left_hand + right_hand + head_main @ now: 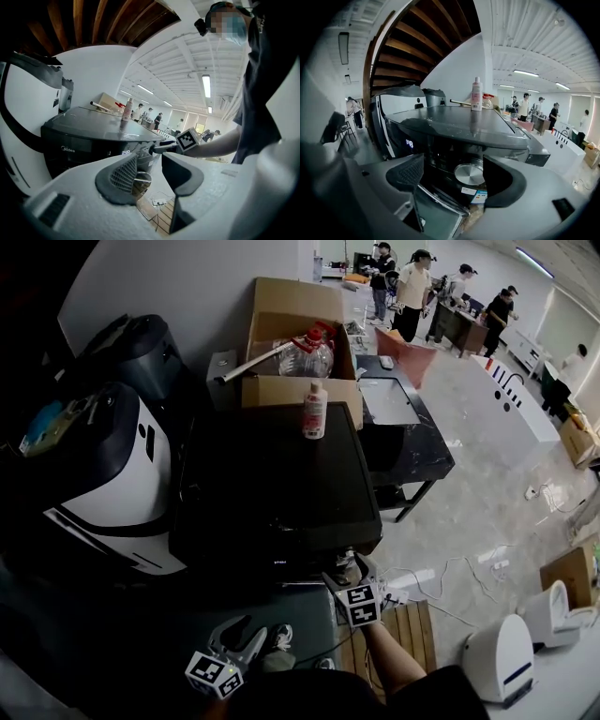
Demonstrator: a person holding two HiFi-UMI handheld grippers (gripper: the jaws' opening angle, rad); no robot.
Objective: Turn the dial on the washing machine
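The black washing machine (272, 484) fills the middle of the head view. Its round silver dial (469, 174) sits on the front panel, seen in the right gripper view. My right gripper (453, 180) is open just in front of the dial, with a jaw on either side and neither touching it. In the head view this right gripper (351, 570) is at the machine's front right corner and hides the dial. My left gripper (239, 641) hangs lower and to the left, open and empty. The left gripper (147, 174) looks across at the machine (89, 136) and the right gripper's marker cube (188, 139).
A pink bottle (315, 410) stands on the machine's lid near a cardboard box (292, 343) holding a plastic jug. A white and black appliance (103, 484) stands to the left. A dark table (408, 432) is to the right, a wooden pallet (408, 629) below, and people work at the far end.
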